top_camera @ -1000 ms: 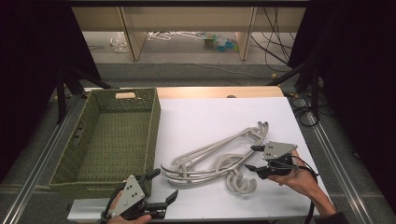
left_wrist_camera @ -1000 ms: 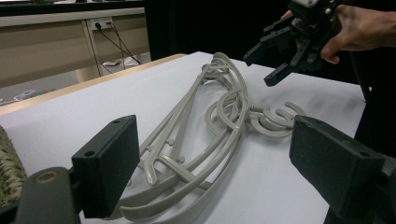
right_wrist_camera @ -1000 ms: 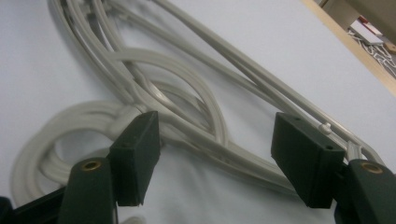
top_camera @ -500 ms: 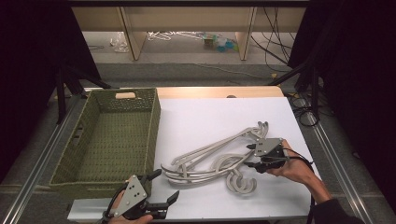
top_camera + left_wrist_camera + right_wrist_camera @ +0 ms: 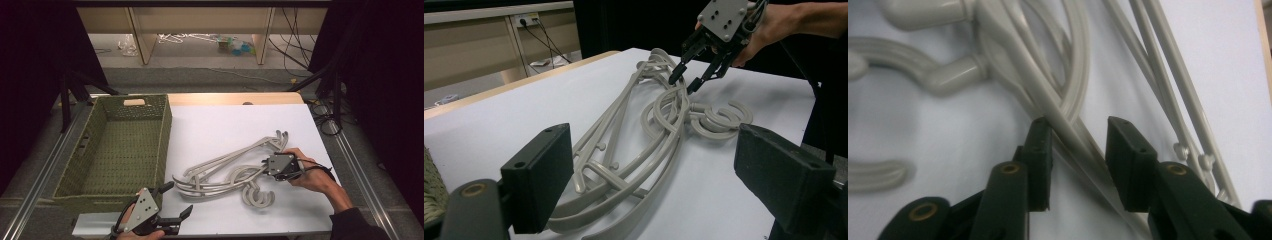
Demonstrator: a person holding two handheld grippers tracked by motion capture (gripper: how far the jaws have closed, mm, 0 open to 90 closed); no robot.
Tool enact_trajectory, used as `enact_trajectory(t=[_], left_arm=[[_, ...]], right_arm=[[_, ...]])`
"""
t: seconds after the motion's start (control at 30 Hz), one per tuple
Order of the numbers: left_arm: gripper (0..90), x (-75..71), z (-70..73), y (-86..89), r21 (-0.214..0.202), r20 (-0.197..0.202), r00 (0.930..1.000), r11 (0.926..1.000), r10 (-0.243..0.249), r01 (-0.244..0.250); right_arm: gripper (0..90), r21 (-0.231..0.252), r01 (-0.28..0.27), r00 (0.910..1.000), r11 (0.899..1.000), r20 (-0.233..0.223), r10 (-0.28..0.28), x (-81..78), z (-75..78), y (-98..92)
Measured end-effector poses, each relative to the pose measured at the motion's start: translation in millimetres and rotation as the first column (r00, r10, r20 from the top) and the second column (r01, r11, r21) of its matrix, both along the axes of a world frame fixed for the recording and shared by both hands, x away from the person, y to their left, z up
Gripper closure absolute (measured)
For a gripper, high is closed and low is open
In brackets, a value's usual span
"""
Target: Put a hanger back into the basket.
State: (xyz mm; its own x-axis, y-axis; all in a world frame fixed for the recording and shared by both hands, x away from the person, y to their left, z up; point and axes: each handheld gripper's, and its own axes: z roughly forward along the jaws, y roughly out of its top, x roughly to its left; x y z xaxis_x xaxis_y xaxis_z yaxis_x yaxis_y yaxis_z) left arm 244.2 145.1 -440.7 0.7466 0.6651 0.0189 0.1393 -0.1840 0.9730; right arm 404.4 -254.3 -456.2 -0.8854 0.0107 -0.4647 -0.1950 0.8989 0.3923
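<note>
- A pile of grey plastic hangers (image 5: 227, 172) is lying on the white table (image 5: 225, 125), near the right side, with the hooks (image 5: 258, 198) pointing to the near edge. An empty green woven basket (image 5: 117, 145) is standing at the left of the pile.
- The right gripper (image 5: 265, 167) is coming down on the right part of the pile, and its jaws have just been closing. In the right gripper view the jaws are now standing rather narrow, with the bars of one or two hangers (image 5: 1073, 135) passing between them. A small gap is showing at each pad, so I judge that they are not yet pressing.
- The left gripper (image 5: 175, 200) is waiting at the near edge of the table, just beside the near corner of the basket. Its jaws are wide and holding nothing; in the left gripper view the pile (image 5: 634, 150) is lying between and beyond them.
- What could go wrong, in my judgement: the hangers are hooked into each other, so the jaws may be catching two bars together and a lift could drag the whole pile.
- The bars are thin and smooth, so a hanger may be slipping out or swinging if the grip is off its middle.
- A dragged hanger could fall off the near edge.
</note>
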Motion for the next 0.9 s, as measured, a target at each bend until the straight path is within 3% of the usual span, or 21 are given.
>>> enact_trajectory(t=[0.13, 0.17, 0.27, 0.3, 0.33, 0.37, 0.4, 0.43, 0.5, 0.53, 0.57, 0.6, 0.63, 0.67, 0.7, 0.73, 0.83, 0.87, 0.9], left_arm=[[16.0, 0.8, 0.8, 0.7, 0.015, 0.018, 0.9998, 0.9998, -0.009, 0.009], [16.0, -0.4, 0.5, 0.0, 0.004, 0.004, 1.0000, 1.0000, -0.005, 0.005], [16.0, -0.3, 2.2, 2.3, -0.006, 0.010, 0.9999, 1.0000, 0.002, -0.002], [16.0, 0.4, 1.4, 2.1, -0.021, 0.011, 0.9999, 0.9998, -0.001, 0.001], [16.0, 0.6, 1.5, 3.4, -0.012, 0.014, 0.9999, 0.9999, 0.004, -0.004], [16.0, 0.7, 1.3, 3.5, -0.011, 0.014, 0.9999, 0.9999, 0.005, -0.005], [16.0, 0.9, 2.0, 4.2, 0.009, 0.018, 0.9998, 0.9999, 0.007, -0.008], [16.0, 0.2, 1.3, 2.5, -0.009, 0.005, 0.9999, 0.9999, 0.015, -0.015], [16.1, 0.5, 1.5, 1.4, 0.007, 0.014, 0.9999, 0.9999, 0.008, -0.008], [16.1, -0.1, 1.0, -0.8, 0.001, 0.013, 0.9999, 1.0000, 0.003, -0.003], [16.0, 0.2, 1.8, -0.9, 0.022, 0.023, 0.9997, 0.9998, -0.001, 0.001], [16.1, -0.3, 1.6, -2.8, 0.013, 0.017, 0.9999, 0.9999, 0.003, -0.004], [16.1, 0.5, 2.1, -3.8, 0.023, 0.028, 0.9996, 0.9997, 0.003, -0.003], [16.1, 1.3, 1.8, -5.5, 0.021, 0.032, 0.9995, 0.9998, 0.006, -0.007], [16.3, 3.0, 2.3, -7.3, 0.039, 0.040, 0.9991, 0.9991, 0.013, -0.014], [16.4, 5.4, 2.4, -11.0, 0.044, 0.039, 0.9990, 0.9987, 0.022, -0.024], [16.9, 13.0, 1.7, -22.7, 0.080, 0.056, 0.9977, 0.9960, 0.037, -0.041], [17.2, 14.9, 1.2, -27.9, 0.099, 0.061, 0.9975, 0.9942, 0.036, -0.042], [17.6, 16.6, 0.6, -32.2, 0.108, 0.068, 0.9970, 0.9932, 0.037, -0.044]], right_arm=[[70.1, -0.041, -0.065, 0.9974, 0.997, 0.031, 0.066, -3.6, 5.3, 1.4], [71.2, -0.056, -0.084, 0.9954, 0.995, 0.042, 0.087, -5.2, 8.6, 1.7], [74.6, -0.088, -0.146, 0.9868, 0.985, 0.056, 0.152, -6.5, 14.0, 2.8], [76.0, -0.090, -0.140, 0.9890, 0.986, 0.035, 0.144, -9.9, 15.2, 2.6], [76.9, -0.094, -0.174, 0.9828, 0.980, 0.045, 0.179, -8.9, 16.2, 3.6], [77.6, -0.111, -0.166, 0.9832, 0.980, 0.057, 0.173, -10.4, 19.2, 4.1], [78.0, -0.093, -0.160, 0.9858, 0.983, 0.036, 0.164, -12.1, 19.7, 4.7], [78.5, -0.107, -0.194, 0.9783, 0.975, 0.053, 0.200, -10.8, 24.9, 4.5], [79.0, -0.079, -0.143, 0.9887, 0.987, 0.034, 0.146, -15.9, 31.3, 2.4], [79.3, -0.062, -0.134, 0.9897, 0.989, 0.042, 0.137, -17.2, 33.3, 1.7], [79.6, -0.045, -0.196, 0.9790, 0.980, 0.049, 0.198, -14.6, 36.7, 3.4], [79.9, -0.049, -0.138, 0.9898, 0.989, 0.028, 0.139, -19.8, 39.6, 1.8], [80.1, -0.039, -0.141, 0.9893, 0.989, 0.032, 0.142, -20.4, 42.0, 1.8], [80.2, -0.027, -0.157, 0.9871, 0.987, 0.029, 0.158, -19.9, 44.8, 2.2], [80.2, -0.013, -0.205, 0.9774, 0.979, 0.050, 0.205, -17.2, 46.5, 3.5], [80.2, -0.010, -0.211, 0.9762, 0.977, 0.048, 0.211, -17.5, 48.8, 3.3], [80.2, -0.012, -0.192, 0.9813, 0.981, 0.018, 0.192, -20.6, 51.5, 2.5], [80.2, -0.009, -0.130, 0.9912, 0.991, 0.023, 0.131, -24.6, 52.7, 0.3], [80.2, -0.010, -0.149, 0.9885, 0.989, 0.023, 0.149, -23.5, 53.6, 0.6]])
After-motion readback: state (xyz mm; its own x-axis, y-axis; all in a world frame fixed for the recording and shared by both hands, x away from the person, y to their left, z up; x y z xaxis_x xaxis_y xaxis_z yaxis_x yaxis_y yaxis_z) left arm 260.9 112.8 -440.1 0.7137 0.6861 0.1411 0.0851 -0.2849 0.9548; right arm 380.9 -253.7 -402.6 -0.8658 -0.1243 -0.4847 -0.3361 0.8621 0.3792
